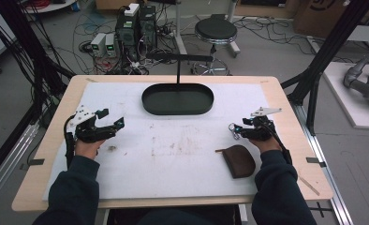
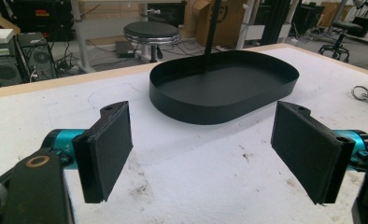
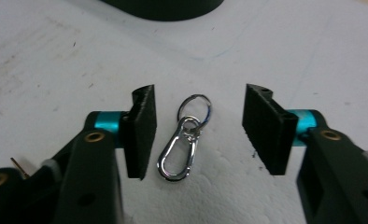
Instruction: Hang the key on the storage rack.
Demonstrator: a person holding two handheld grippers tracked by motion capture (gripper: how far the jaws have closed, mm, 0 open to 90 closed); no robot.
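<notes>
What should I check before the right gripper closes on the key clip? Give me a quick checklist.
1. Key clip between the right gripper pads: ok.
2. Pads touching the clip: not yet, gaps on both sides.
3. Clip lying flat on the white mat: ok.
4. Left gripper open and holding nothing: ok.
5. Black tray unobstructed: ok.
6. Brown pouch away from the clip: ok.

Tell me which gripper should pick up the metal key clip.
Right. The right gripper already straddles the key clip, its pads on either side but not yet touching it. The left gripper is open over bare white mat, across the table.
</notes>
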